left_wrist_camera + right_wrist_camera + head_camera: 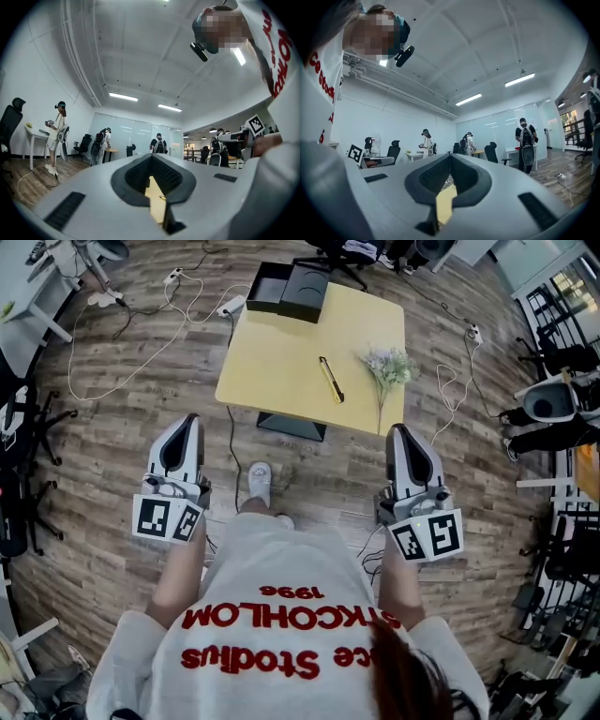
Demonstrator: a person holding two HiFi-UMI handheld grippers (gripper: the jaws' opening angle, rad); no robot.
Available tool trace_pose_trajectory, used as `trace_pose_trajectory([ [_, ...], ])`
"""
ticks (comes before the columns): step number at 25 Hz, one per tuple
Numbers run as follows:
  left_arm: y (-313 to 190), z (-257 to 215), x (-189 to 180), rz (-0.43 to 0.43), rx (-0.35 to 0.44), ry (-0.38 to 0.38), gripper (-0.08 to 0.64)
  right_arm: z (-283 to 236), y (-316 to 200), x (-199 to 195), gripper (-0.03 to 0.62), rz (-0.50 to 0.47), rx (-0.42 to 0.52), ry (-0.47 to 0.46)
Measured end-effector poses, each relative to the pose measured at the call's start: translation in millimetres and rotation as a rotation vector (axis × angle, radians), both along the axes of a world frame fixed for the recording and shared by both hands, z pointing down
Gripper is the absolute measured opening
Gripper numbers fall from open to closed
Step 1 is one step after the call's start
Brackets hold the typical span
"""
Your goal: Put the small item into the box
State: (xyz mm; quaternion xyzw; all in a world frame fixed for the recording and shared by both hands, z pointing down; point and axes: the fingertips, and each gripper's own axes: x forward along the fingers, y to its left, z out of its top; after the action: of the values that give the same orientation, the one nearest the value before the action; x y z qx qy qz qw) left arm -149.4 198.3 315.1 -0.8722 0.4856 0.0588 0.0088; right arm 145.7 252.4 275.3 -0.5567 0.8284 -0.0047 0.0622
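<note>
Small item, a slim yellow pen-like stick (331, 379), lies flat near the middle of the yellow table (272, 362), well apart from both of our grippers and touched by nothing. At the far edge of that table sits the black box (265, 287), open at the top, with a second flat black piece (307, 292) touching it on its right; the stick lies well short of them. A sprig of pale dried flowers (387, 367) rests near the table's right edge, just beside the stick but not touching it. We stand back from the table on the wooden floor (141, 427), one shoe (260, 484) forward. We hold the left gripper (190, 420) low at our left side, and in its own view the tips (151, 157) are pressed together with nothing between them. The right gripper (398, 429) hangs at our right side, its tips (450, 155) likewise closed on nothing.
</note>
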Motion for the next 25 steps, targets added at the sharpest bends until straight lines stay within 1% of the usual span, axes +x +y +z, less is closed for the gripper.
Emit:
trace_pose_trajectory([
  [3, -24, 3, 5, 0.005, -0.012, 0.008, 0.006, -4, -26, 2, 0.006, -0.006, -0.004, 0.006],
  [7, -59, 3, 5, 0.009, -0.021, 0.002, 0.006, -2, -63, -1, 0.006, -0.018, -0.015, -0.012],
  [11, -100, -2, -1, 0.014, -0.014, 0.002, 0.006, -1, -101, -9, 0.006, -0.029, -0.025, -0.016],
  [14, -130, -6, -2, 0.037, -0.008, 0.002, 0.006, -5, -128, -12, 0.006, -0.021, -0.021, -0.022],
  [17, -158, -8, -1, 0.061, -0.004, 0.002, 0.006, -8, -150, -10, 0.006, 0.002, -0.02, -0.023],
  [21, -188, -12, -5, 0.082, 0.005, 0.005, 0.006, -4, -172, 4, 0.006, 0.069, -0.031, -0.03],
  [25, -213, -9, -11, 0.099, -0.01, 0.002, 0.006, -2, -187, 10, 0.006, 0.122, -0.042, -0.039],
])
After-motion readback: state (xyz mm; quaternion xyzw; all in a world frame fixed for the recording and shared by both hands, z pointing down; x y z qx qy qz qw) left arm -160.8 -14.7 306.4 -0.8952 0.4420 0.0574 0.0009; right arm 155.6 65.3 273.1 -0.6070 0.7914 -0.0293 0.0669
